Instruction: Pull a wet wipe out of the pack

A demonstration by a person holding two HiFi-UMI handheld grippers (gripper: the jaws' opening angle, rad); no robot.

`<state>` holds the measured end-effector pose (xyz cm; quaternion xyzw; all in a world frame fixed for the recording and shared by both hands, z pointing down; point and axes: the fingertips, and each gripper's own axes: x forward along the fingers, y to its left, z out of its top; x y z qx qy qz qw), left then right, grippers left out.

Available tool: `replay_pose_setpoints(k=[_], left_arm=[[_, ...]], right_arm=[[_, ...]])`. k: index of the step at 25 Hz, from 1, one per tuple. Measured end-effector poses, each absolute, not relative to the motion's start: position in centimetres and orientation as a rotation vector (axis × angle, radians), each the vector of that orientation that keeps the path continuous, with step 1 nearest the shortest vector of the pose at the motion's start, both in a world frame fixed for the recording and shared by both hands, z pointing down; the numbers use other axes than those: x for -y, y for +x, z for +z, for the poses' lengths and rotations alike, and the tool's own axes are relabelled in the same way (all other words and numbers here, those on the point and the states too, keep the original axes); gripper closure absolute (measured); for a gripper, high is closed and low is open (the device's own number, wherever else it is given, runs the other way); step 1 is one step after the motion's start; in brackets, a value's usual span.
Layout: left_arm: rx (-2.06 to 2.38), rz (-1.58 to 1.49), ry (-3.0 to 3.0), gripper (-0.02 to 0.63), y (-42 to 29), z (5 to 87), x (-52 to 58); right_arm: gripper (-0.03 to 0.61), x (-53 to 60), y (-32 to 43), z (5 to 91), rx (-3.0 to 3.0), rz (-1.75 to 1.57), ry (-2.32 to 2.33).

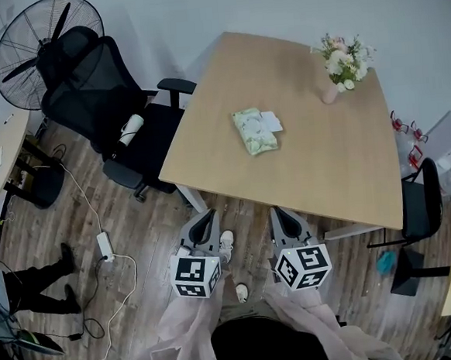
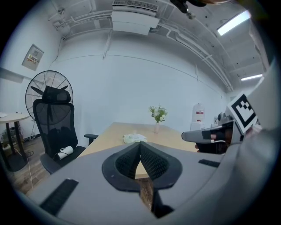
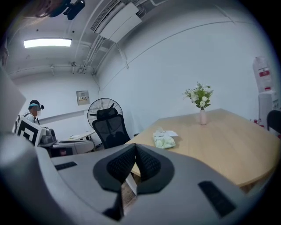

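The pale green wet wipe pack (image 1: 253, 132) lies near the middle of the wooden table (image 1: 341, 166), with a white flap or wipe (image 1: 271, 121) at its top. Both grippers hover over the floor, short of the table's near edge and well away from the pack. My left gripper (image 1: 210, 214) points at the table with its jaws together and nothing in them. My right gripper (image 1: 278, 210) is beside it, also shut and empty. The pack (image 2: 134, 138) shows just above the closed left gripper (image 2: 140, 143) in its own view. It appears right of the right gripper (image 3: 135, 147) as the pack (image 3: 164, 139).
A pink vase of flowers (image 1: 341, 65) stands at the table's far right. A black office chair (image 1: 111, 107) carrying a white roll (image 1: 131, 129) sits left of the table, with a fan (image 1: 43, 38) behind. Another chair (image 1: 421, 199) is at the right. Cables and a power strip (image 1: 104, 243) lie on the floor.
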<state>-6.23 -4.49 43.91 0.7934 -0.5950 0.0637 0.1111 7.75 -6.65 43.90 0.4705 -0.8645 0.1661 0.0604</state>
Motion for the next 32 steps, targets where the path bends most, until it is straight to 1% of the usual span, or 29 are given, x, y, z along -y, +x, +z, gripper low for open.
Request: replay_pose_setpoints(k=[13, 32], left_arm=[[1.69, 0.225, 2.345, 0.603, -7.1, 43.9, 13.6], [1.584, 0.239, 2.403, 0.603, -9.7, 44.0, 23.9]], right_arm=[[0.568, 15.8, 6.9, 43.6, 2.582, 0.522, 1.468], [0.568, 25.1, 4.3, 43.8, 2.519, 0.549, 1.576]])
